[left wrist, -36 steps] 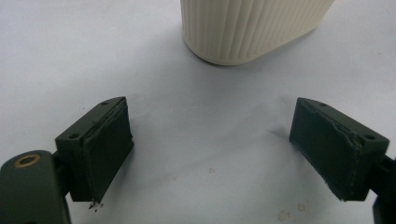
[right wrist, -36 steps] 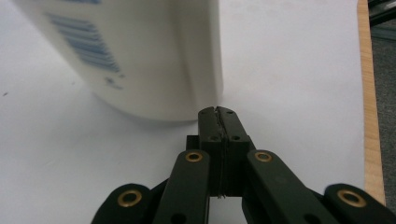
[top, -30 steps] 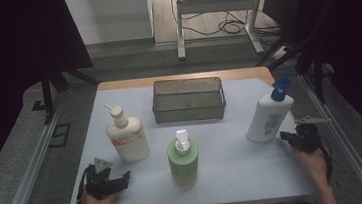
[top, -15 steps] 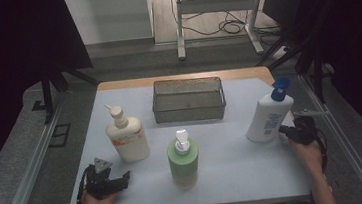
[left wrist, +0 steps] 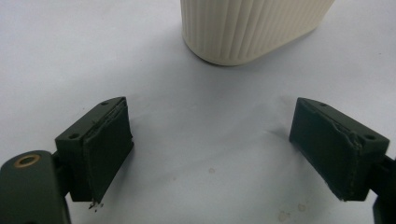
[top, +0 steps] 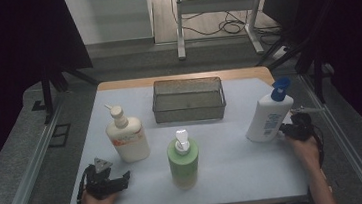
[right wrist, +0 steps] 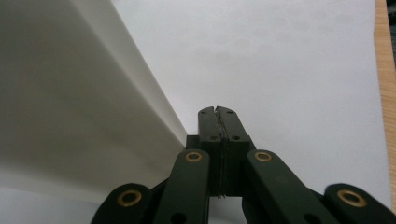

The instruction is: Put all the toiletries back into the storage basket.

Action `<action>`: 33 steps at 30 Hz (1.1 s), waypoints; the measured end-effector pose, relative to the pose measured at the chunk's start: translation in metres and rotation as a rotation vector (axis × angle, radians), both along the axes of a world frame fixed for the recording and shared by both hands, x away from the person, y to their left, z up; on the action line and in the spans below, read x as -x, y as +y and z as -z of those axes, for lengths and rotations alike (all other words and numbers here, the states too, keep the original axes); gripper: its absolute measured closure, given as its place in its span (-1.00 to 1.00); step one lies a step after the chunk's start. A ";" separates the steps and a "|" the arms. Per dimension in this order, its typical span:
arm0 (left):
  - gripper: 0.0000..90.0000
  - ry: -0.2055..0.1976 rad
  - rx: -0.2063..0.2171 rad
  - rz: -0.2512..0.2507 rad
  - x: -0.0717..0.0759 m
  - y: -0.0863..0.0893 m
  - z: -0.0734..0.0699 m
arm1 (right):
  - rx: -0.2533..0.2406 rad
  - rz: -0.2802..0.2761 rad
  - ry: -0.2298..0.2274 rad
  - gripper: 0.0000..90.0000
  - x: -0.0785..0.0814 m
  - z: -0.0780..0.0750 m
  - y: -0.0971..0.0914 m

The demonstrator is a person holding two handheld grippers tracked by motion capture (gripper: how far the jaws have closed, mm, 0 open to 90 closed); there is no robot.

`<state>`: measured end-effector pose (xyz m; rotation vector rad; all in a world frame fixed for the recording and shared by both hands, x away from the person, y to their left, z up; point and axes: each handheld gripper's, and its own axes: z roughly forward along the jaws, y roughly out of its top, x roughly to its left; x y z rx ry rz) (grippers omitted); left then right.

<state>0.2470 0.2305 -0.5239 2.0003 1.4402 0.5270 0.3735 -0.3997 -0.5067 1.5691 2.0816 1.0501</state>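
We brought the right tongs [top: 288, 131], closed and empty, beside the blue-capped bottle [top: 270, 117] at the table's right; next they must open. The left tongs [left wrist: 224, 154] stood open.

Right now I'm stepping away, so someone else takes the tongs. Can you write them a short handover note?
Left tongs: open, empty, resting near the front left corner, aimed at the cream pump bottle.
Right tongs: shut, empty, right beside the base of the white bottle with the blue cap; contact can't be told.
Green pump bottle stands front centre; wire basket at the back holds nothing.
Done: nothing moved into the basket.
Left: probably all three bottles still to be handled.
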 end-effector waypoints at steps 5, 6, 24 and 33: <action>-0.72 0.001 0.000 0.000 0.000 0.000 0.000 | -0.011 -0.015 0.003 1.00 0.002 0.001 -0.003; -0.72 0.001 0.000 0.001 0.000 0.000 0.000 | -0.017 -0.019 0.002 1.00 0.004 0.001 -0.004; -0.72 0.001 0.001 0.000 0.000 0.000 0.000 | -0.011 -0.069 0.010 1.00 0.011 0.001 0.004; -0.72 0.001 0.001 0.000 0.000 0.000 0.000 | 0.023 -0.084 0.004 1.00 0.016 0.001 0.010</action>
